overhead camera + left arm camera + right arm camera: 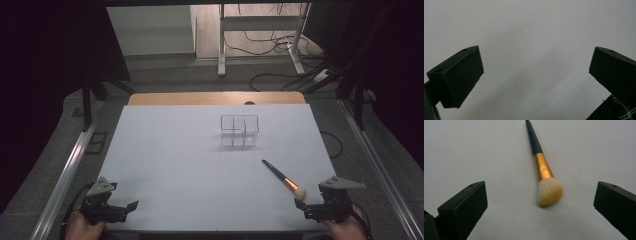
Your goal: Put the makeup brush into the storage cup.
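Observation:
A makeup brush (284, 178) with a dark handle, gold ferrule and pale bristles lies flat on the white table (190, 165), bristles toward the near right. In the right gripper view the brush (543, 171) lies just ahead of the jaws, bristle head nearest. My right gripper (301, 205) rests at the near right edge, open, a little short of the bristles. At the near left corner my left gripper (131, 206) is open over bare table, nothing between its jaws. A clear plastic organiser (240, 131) with compartments stands at the centre back.
The wooden table edge (215, 98) shows beyond the white sheet. Metal rails (65, 170) run along both sides. Behind the table are a desk frame (260, 30) and loose cables on the floor. A checked sleeve (619, 110) shows in the left gripper view.

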Motion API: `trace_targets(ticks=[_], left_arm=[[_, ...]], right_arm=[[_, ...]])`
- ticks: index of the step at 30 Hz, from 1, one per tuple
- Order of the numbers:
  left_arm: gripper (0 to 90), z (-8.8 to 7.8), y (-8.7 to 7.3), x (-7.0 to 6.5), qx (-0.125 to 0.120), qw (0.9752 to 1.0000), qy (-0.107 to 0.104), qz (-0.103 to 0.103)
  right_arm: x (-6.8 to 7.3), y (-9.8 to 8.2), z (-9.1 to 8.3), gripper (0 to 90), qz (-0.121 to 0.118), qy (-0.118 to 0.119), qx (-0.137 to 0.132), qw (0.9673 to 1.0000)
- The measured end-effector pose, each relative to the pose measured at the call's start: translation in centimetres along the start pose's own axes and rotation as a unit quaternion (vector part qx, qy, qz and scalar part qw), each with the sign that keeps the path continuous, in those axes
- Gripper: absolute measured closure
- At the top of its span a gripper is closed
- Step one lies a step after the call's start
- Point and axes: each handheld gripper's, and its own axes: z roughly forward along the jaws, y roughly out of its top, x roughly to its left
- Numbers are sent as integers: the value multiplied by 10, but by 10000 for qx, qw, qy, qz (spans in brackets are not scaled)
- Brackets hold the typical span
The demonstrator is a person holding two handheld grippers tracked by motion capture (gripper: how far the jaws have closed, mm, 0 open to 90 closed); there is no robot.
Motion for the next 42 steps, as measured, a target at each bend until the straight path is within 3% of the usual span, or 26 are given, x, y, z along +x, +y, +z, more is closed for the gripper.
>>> trace_targets(ticks=[16,20,42], left_arm=[[0,2,0,-1,116,9999,-69,78],[0,3,0,-1,182,9998,-47,120],[0,4,0,-2,216,9997,-13,133]], right_arm=[[-2,12,6,0,-102,-26,396,9992],[-2,13,10,0,-63,66,541,9985],[-8,31,15,0,-108,-12,918,9957]])
